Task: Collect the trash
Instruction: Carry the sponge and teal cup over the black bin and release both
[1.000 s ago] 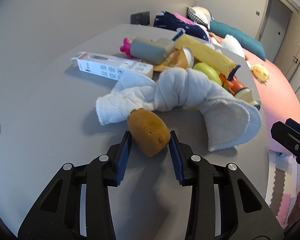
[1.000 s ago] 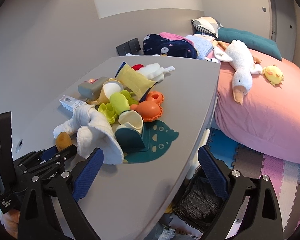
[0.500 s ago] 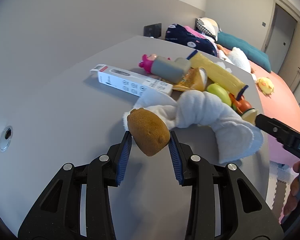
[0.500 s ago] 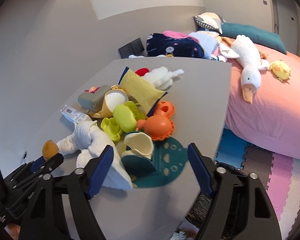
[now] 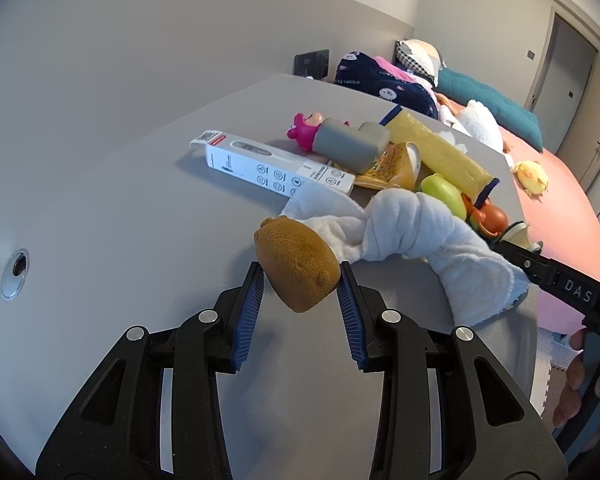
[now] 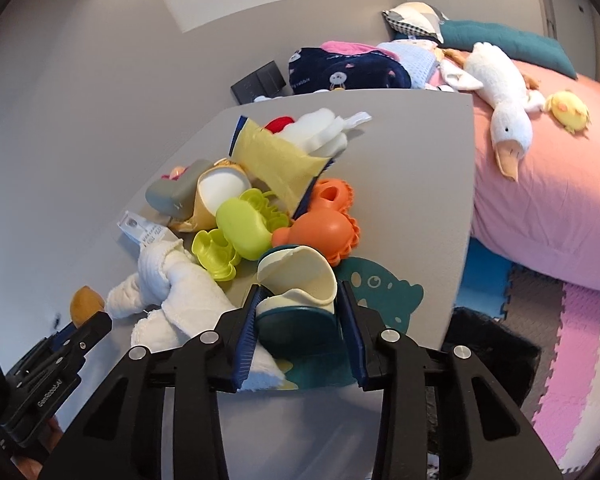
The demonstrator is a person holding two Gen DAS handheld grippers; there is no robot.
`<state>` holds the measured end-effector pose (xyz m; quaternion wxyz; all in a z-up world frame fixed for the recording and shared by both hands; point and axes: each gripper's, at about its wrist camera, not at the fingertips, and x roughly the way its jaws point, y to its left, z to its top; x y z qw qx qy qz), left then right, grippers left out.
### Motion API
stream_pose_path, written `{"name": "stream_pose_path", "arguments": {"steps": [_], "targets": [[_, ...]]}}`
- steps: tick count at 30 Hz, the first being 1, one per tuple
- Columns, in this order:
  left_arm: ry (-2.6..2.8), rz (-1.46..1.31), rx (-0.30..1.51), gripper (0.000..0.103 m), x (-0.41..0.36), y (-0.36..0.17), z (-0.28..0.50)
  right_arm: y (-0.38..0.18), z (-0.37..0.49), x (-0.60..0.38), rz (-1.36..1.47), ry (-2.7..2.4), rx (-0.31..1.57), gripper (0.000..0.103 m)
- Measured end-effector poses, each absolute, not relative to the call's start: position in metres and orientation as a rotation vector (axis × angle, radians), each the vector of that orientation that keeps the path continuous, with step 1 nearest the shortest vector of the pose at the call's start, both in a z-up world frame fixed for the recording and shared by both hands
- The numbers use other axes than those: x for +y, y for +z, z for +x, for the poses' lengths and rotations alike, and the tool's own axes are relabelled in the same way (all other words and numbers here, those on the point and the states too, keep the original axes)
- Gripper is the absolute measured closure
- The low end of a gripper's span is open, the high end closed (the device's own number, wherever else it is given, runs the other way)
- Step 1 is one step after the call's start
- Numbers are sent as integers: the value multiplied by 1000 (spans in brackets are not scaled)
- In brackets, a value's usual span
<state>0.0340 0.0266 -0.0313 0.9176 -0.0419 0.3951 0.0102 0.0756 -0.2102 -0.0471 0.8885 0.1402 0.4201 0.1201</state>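
My left gripper (image 5: 300, 276) is shut on a brown fuzzy lump (image 5: 296, 264) and holds it above the grey table (image 5: 100, 208); the lump also shows in the right wrist view (image 6: 85, 303). My right gripper (image 6: 298, 296) has its jaws on either side of a cream and teal cup-like item (image 6: 300, 292) at the near end of the pile, touching or nearly touching it. A knotted white cloth (image 5: 412, 236) lies just beyond the lump. A white carton (image 5: 272, 164) and a yellow wrapper (image 5: 440, 152) lie further back.
Plastic toys fill the pile: a green one (image 6: 242, 232), an orange one (image 6: 324, 228) and a grey bottle (image 5: 346, 144). A teal fish mat (image 6: 384, 292) lies by the table's right edge. A black bin bag (image 6: 492, 348) stands on the floor beside a pink bed (image 6: 540, 184).
My left gripper lifted the brown lump off the table and drew it back. My right gripper moved in to the pile and narrowed from wide open to around the cream and teal item.
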Motion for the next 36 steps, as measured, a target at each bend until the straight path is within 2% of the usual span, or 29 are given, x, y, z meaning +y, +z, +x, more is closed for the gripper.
{"name": "stream_pose_path", "arguments": {"steps": [20, 36], "targets": [[-79, -64, 716, 65, -35, 4, -1, 6, 18, -277, 323, 178, 728, 64], [-247, -2, 731, 65, -129, 6, -6, 14, -17, -352, 359, 56, 687, 64]]}}
